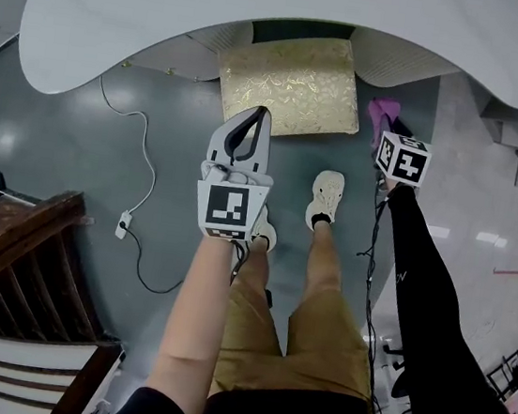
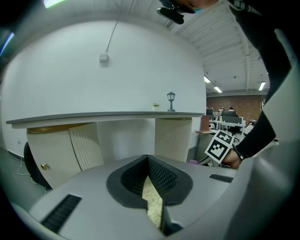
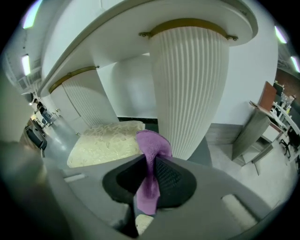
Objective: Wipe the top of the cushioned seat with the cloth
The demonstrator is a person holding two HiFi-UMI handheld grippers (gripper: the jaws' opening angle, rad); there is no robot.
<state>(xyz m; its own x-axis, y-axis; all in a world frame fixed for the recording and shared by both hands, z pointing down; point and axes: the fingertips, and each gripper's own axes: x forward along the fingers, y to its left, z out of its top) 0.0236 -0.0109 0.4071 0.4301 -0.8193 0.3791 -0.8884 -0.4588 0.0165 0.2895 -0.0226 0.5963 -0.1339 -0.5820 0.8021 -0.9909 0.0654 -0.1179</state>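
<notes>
At 12 o'clock in the head view, a curved white tabletop (image 1: 264,22) spans the frame above a grey floor (image 1: 78,140). Dark wooden furniture (image 1: 17,245) fills the 8 o'clock corner. The person's legs (image 1: 319,323), in tan shorts and pale shoes, stand at 6 o'clock.

Just below the table's edge, at 12 o'clock, the cushioned seat (image 1: 290,82) sits square on the floor. Its gold-patterned top is bare, and its far edge is tucked under the tabletop. In the right gripper view a ribbed white pedestal (image 3: 187,84) rises beside the seat at 1 o'clock.

The left gripper (image 1: 260,114) hovers just toward 11 o'clock of centre, over the seat's near edge. Its own view shows the jaws drawn together at the tips with nothing clamped, only the seat's pattern visible through the slit below.

The right gripper (image 3: 151,161) is held at 2 o'clock in the head view, off the seat's right side and apart from it. Its jaws are pinched on the cloth (image 3: 152,150), a purple piece that stands up out of the tips and folds over toward the seat without touching it.

A thin white cable (image 1: 145,172) trails over the floor at 9 o'clock.
</notes>
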